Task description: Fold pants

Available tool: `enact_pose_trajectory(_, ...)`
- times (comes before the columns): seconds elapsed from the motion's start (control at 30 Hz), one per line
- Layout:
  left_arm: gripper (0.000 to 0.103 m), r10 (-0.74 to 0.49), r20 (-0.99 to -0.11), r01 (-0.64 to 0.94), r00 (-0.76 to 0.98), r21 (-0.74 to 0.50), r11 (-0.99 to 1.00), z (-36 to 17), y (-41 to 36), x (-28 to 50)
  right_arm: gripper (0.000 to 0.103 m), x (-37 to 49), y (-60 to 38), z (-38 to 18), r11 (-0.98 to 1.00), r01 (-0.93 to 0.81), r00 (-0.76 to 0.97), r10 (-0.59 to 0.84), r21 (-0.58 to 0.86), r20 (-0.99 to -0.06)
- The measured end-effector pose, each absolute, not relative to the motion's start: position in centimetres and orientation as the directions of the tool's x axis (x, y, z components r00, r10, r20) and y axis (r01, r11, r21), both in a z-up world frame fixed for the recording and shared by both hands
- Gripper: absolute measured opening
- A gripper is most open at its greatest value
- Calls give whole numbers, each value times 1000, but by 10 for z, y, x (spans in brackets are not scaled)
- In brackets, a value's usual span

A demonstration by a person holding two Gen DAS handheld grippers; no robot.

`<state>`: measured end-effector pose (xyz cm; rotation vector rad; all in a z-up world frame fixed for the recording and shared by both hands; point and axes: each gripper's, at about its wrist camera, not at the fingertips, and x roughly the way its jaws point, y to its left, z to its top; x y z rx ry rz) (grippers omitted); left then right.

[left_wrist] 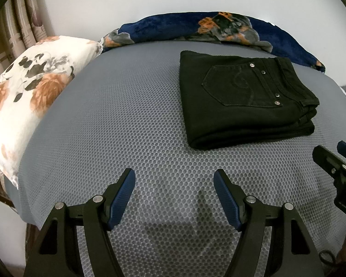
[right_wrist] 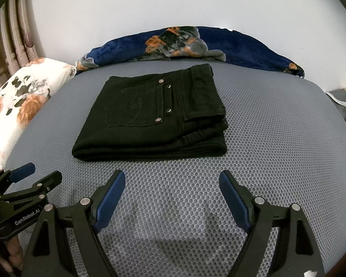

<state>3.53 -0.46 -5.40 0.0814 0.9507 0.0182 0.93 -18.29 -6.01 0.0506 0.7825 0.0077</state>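
Observation:
Black pants lie folded into a compact stack on the grey mesh mattress, back pocket with metal rivets facing up. My left gripper hovers open over bare mattress, near and left of the pants, nothing between its blue pads. My right gripper is open too, just in front of the stack's folded edge, not touching it. Each gripper shows at the edge of the other's view: right gripper, left gripper.
A floral white pillow lies at the left end of the mattress. A dark blue flowered blanket is bunched along the far edge against the white wall. Curtains hang at far left.

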Motion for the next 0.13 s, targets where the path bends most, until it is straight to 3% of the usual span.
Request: enact_pose_trajectory(0.13, 71, 42, -816, 25, 577, 68, 997, -55, -4, 35, 81, 10, -183, -60, 999, 12, 709, 26, 49, -705)
